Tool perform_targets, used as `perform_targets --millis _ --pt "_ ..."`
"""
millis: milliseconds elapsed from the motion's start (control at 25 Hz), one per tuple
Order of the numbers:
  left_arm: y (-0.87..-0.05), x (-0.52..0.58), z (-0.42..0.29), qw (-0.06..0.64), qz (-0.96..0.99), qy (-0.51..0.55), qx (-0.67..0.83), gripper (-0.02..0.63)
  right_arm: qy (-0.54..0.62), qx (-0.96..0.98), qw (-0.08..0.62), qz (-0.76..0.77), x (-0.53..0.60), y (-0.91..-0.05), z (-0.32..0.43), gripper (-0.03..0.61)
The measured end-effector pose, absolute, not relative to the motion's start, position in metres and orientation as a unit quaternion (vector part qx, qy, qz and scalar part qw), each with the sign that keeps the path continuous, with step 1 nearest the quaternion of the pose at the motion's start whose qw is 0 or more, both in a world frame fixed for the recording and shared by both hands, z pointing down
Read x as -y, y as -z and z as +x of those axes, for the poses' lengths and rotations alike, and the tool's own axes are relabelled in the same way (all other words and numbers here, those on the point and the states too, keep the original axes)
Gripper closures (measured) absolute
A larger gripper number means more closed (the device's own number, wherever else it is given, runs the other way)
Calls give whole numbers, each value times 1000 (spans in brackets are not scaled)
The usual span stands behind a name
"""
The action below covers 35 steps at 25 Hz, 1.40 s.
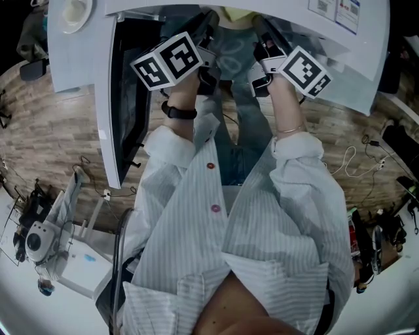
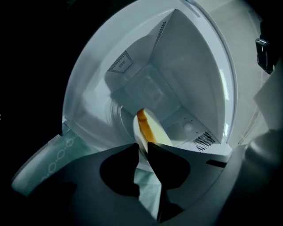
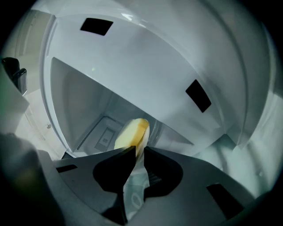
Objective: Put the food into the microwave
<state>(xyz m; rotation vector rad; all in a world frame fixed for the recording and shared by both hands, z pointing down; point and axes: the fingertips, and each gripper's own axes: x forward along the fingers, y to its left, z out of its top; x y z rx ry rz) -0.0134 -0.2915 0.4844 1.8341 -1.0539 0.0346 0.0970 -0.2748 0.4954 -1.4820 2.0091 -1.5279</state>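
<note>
A white plate (image 2: 160, 135) carrying yellow-orange food (image 2: 143, 125) shows edge-on between both grippers, inside the open white microwave (image 2: 146, 84). My left gripper (image 2: 143, 148) is shut on the plate's near rim. From the other side, my right gripper (image 3: 139, 150) pinches the rim, with the food (image 3: 132, 132) just beyond its jaws and the microwave's cavity (image 3: 84, 106) behind. In the head view only the marker cubes of the left gripper (image 1: 167, 60) and the right gripper (image 1: 302, 70) show, at the microwave's mouth (image 1: 281, 26); the jaws are hidden inside.
The microwave's door (image 1: 127, 105) stands open to the left. A pale green patterned cloth (image 2: 48, 170) lies under the microwave's front. A white dish (image 1: 73, 14) sits on the surface at top left. Cables (image 1: 357, 163) and equipment (image 1: 39, 242) lie on the wooden floor.
</note>
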Motion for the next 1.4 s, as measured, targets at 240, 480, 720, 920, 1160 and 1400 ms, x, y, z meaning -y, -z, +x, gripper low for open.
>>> perform_targets --millis 240,480,720,920,1160,1400 --pt "-491 305 -17 482 756 -22 442 554 501 -690 94 -515 288 -501 93 513" --pt "-492 313 -18 464 763 -31 449 545 472 -707 77 -520 297 -497 92 510" --pt "-491 319 -13 454 768 -36 449 541 448 -710 73 -539 300 -494 97 505" --pt "-491 324 -11 443 773 -37 452 540 430 -706 71 -558 303 -494 99 502" --pt "-491 328 -12 430 779 -41 456 535 414 -705 60 -573 306 -492 99 494" --pt "-492 330 -12 416 781 -47 464 528 412 -701 54 -580 308 -494 100 488"
